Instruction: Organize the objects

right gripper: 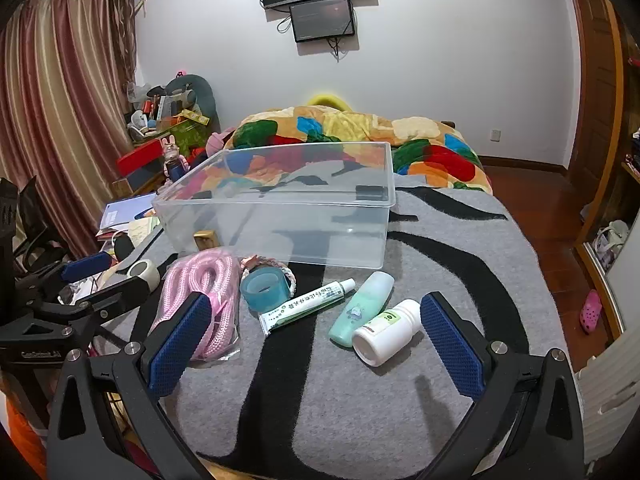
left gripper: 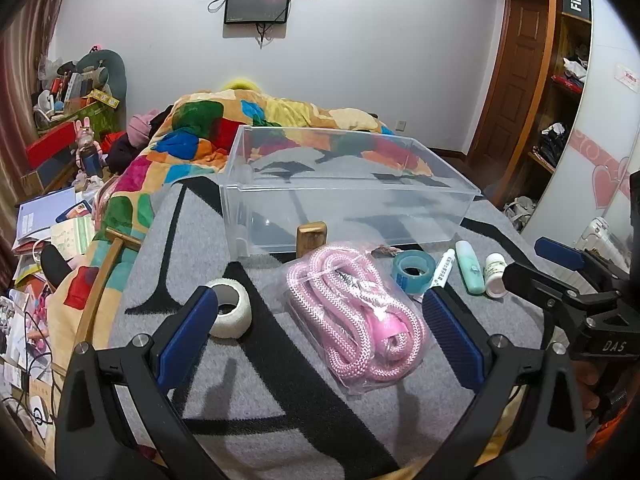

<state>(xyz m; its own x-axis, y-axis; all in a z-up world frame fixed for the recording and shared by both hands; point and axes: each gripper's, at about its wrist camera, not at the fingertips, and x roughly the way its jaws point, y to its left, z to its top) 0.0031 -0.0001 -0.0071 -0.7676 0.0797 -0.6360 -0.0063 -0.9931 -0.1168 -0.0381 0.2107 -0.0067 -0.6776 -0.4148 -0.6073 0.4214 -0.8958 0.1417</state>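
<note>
- Two grippers are in our hands, and both stand with the fingers spread wide and nothing between them.
- Our left gripper (left gripper: 320,322) hovers low over the grey blanket (left gripper: 260,420), with its fingers on both sides of the bagged pink rope (left gripper: 356,312) but not touching it.
- Just beside its left finger stands a white tape roll (left gripper: 230,310).
- Our right gripper (right gripper: 316,340) hovers over the small things: a white pill bottle (right gripper: 386,330) lying on its side, a green bottle (right gripper: 362,308) touching it, and a white tube (right gripper: 306,304) a little further left.
- A blue tape roll (right gripper: 265,289) lies behind the tube, and a small wooden block (left gripper: 311,238) stands just before the box wall.
- Beyond all of these the clear plastic box (right gripper: 280,236) sits on the blanket, open on top, and we see nothing inside it, so we judge the sorting is not yet begun.
- The rope will be soft and light, we think, but its bag looks slippery; we would pinch across the thick middle of the coil, not the loose film at the edge.
- The pill bottle is stiff and round and may roll, so we would take it across the body.
- The tube is soft and will flatten; a gentle hold near the cap seems safer.
</note>
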